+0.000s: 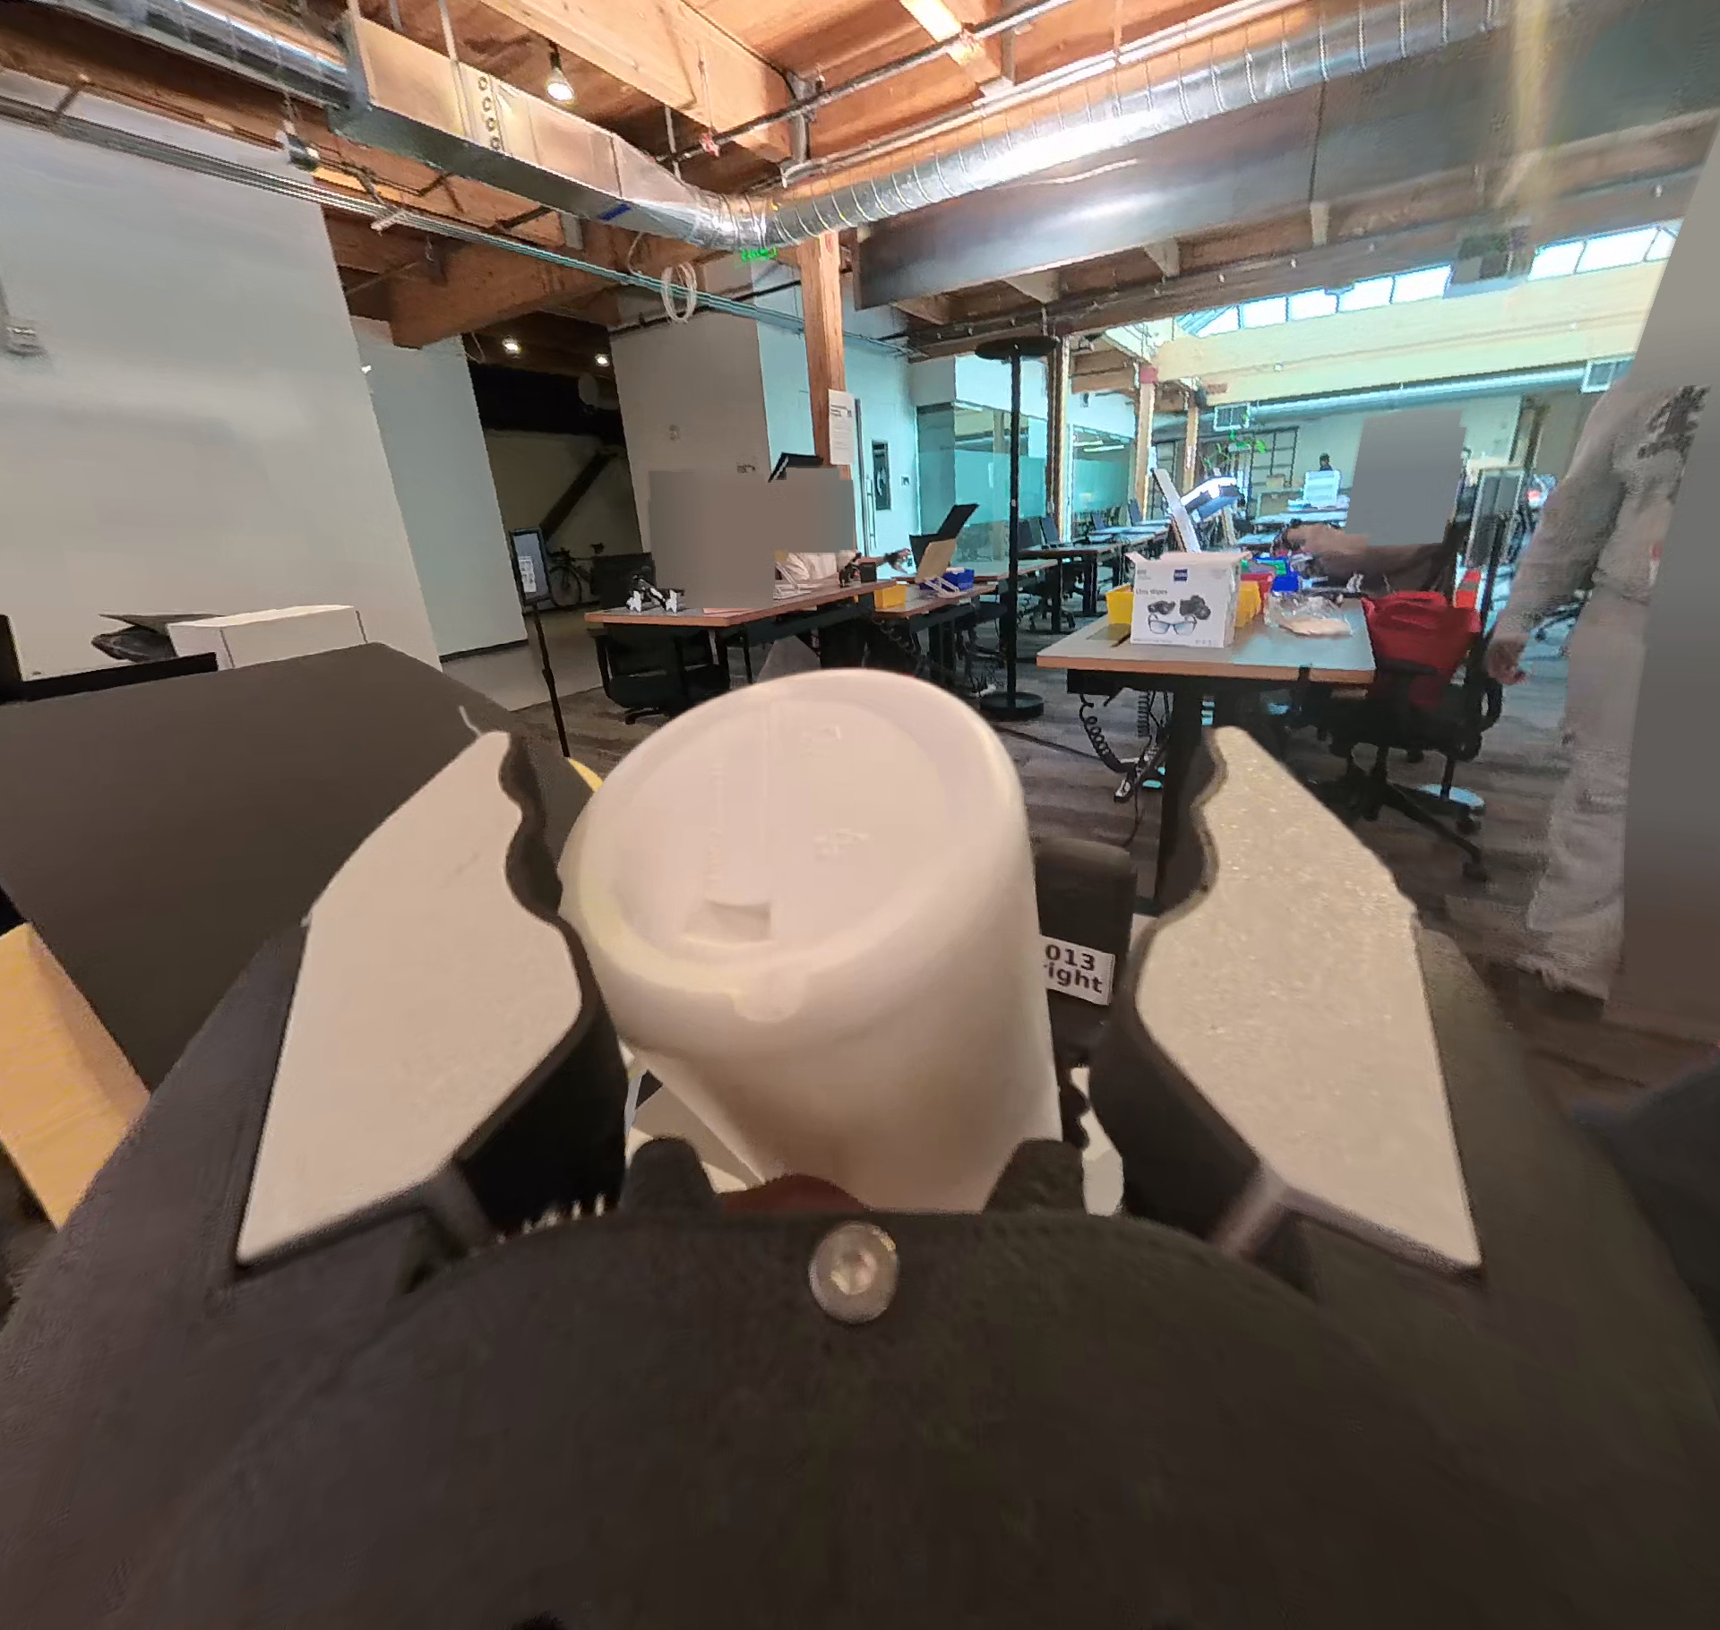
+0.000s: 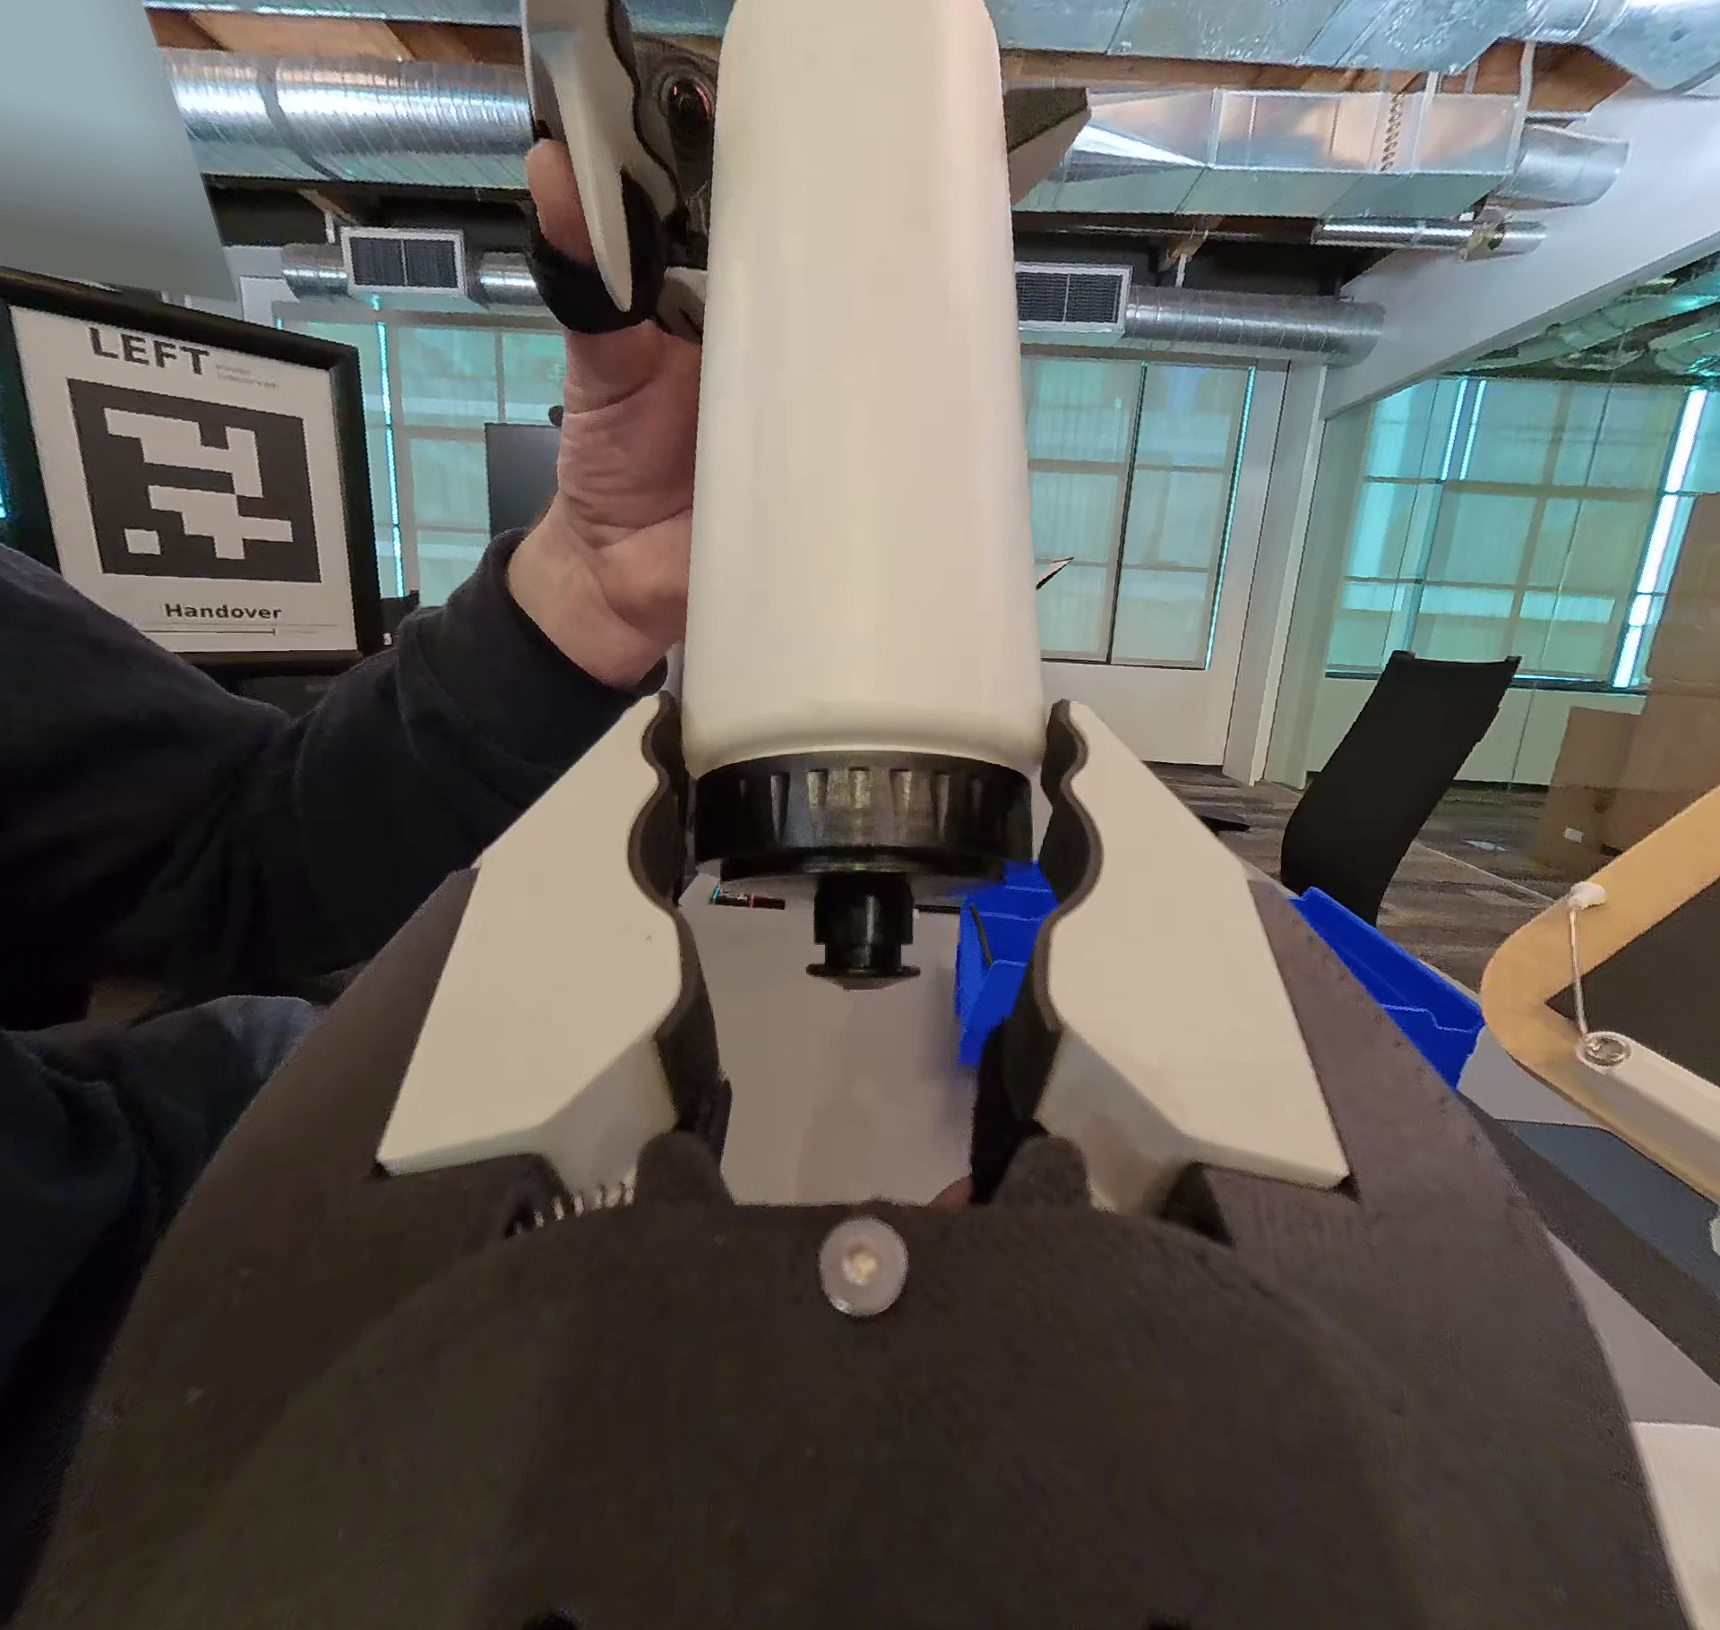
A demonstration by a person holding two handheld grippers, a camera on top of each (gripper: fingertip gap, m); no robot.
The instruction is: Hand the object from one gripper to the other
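Office space fills the background, with silver ducts (image 1: pixel 1024 162) under a wooden ceiling and rows of desks (image 1: pixel 1210 655) behind. Nearer, a framed sign (image 2: pixel 195 469) stands at the left of the right wrist view and blue bins (image 2: pixel 1005 943) sit on the table below. The task's thing, a tall white bottle (image 2: pixel 856 376), is in the air between the two tools, turned upside down with its black cap (image 2: pixel 856 804) at the bottom. The right gripper (image 2: pixel 863 748) is closed on it – both fingertips press the sides just where the white body meets the cap. The left gripper (image 1: pixel 864 748) is spread wide around the bottle's other end. One finger lies close beside the bottle, the other stands clearly apart, so it grips nothing. A hand (image 2: pixel 624 487) in a dark sleeve (image 2: pixel 279 794) holds that tool at the top of the right wrist view. By my reading the handover is at its midpoint: the two tools have met on the bottle, but only the right one carries it. The pictures do not show which way the bottle is going – the left either has to close or only has to draw away.
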